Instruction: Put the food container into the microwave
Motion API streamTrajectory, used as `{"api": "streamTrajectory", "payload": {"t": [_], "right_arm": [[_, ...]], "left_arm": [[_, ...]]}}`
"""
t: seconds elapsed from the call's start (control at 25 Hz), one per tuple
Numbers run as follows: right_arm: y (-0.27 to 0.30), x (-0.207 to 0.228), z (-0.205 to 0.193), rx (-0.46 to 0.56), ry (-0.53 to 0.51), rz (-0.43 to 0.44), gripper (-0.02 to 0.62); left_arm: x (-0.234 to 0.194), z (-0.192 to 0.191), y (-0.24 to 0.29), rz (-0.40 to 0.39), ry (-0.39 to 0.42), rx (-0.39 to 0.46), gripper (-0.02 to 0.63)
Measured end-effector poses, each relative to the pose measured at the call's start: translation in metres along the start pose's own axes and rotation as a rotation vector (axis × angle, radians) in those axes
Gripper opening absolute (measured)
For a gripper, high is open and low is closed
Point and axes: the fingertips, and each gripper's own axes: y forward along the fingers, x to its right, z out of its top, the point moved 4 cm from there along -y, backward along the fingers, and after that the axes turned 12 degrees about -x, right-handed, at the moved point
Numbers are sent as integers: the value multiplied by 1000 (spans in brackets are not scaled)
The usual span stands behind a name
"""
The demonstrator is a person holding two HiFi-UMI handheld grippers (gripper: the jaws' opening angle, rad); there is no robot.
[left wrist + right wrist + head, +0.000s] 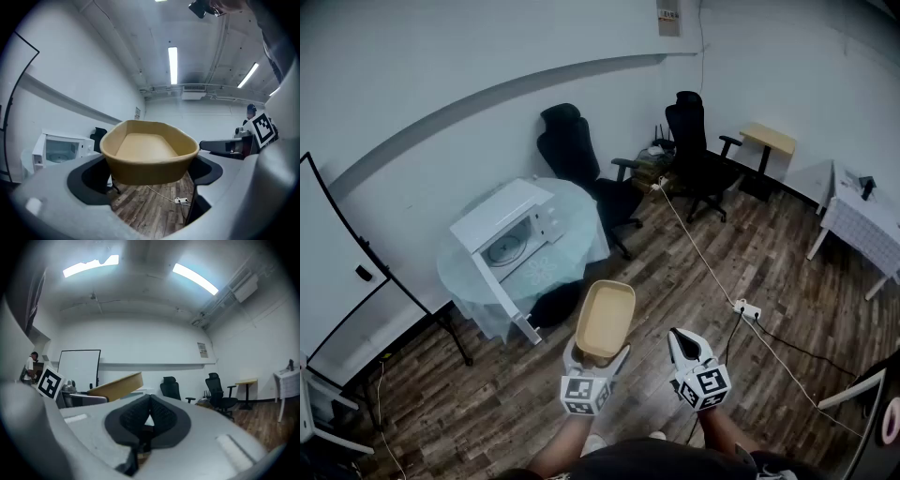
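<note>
A: Clearance ahead?
B: Bare wooden floor (675, 272) lies between the person and the round surface (455, 272). A white cable (698, 248) runs across the floor to a power strip (746, 308), right of the claws. An office chair (581, 164) stands just behind the surface; a whiteboard (342, 281) stands to its left

A: Surface condition?
B: It carries the white microwave (508, 230) near the room's curved wall. The microwave door (38, 157) stands open and the turntable shows inside

A: Task item location?
B: The food container (606, 319) is in the air, well apart from the microwave, empty, with its open side up

A: Claw states?
B: The left claw (598, 356) points level, its jaws spread wide and pinching the container's near end. The right claw (677, 336) is just beside it, level, jaws pressed together with nothing between them
</note>
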Motion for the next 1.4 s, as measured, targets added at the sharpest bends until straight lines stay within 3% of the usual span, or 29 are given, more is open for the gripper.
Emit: {"api": "streamTrajectory", "payload": {"t": [0.96, 1.4], "right_arm": [[-45, 69, -12, 52, 13, 55, 1], [-26, 64, -7, 47, -35, 91, 0]], "left_arm": [[75, -7, 20, 69, 21, -8, 523], [41, 1, 33, 115, -18, 5, 523]]}}
